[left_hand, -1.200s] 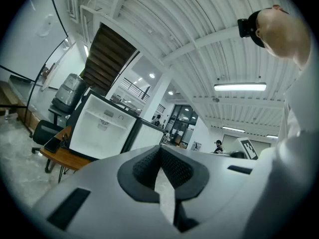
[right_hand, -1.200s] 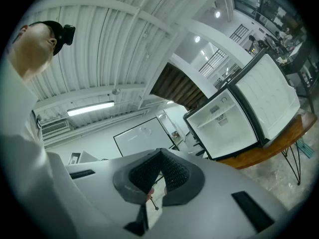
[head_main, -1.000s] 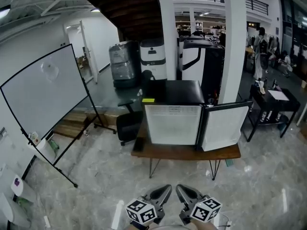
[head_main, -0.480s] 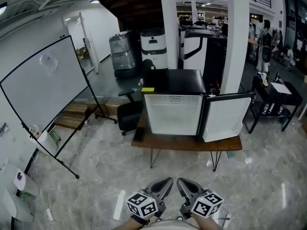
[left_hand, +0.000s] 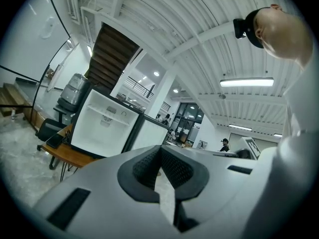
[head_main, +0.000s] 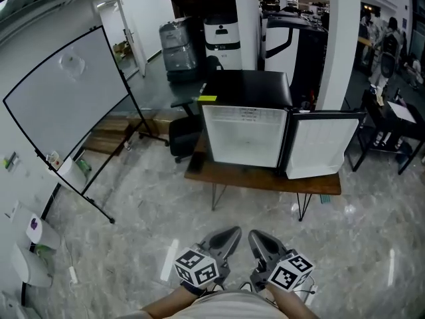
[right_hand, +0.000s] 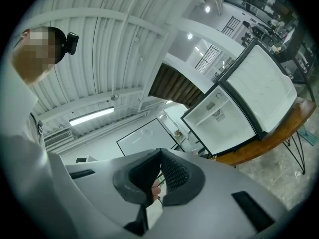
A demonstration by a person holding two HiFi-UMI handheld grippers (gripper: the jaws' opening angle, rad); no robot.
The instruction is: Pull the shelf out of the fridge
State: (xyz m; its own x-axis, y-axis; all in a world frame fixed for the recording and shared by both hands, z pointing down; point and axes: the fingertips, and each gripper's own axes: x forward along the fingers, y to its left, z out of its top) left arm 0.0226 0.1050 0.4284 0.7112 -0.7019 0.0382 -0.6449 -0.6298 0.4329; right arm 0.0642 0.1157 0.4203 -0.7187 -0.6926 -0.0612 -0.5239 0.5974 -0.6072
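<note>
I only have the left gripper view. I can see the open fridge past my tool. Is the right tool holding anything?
Observer: No, the right tool is shut with nothing gripped.
Operator: What's between me and the fridge?
Observer: A stretch of floor. The left tool and the right one sit near your body, and the fridge is well ahead on its table.
Operator: Anything on top of it?
Observer: A small yellow note at the front left corner.

Wooden table [head_main: 265, 181] on thin black hairpin legs, standing on grey marbled floor [head_main: 133, 231]. Directly on it: white mini fridge [head_main: 244, 137], black top, door [head_main: 317, 146] swung open to the right. Small dark flat item [head_main: 197, 162] at table's left end, type unclear. Whiteboard stand [head_main: 66, 111] and black office chair [head_main: 182, 135] also on floor.
</note>
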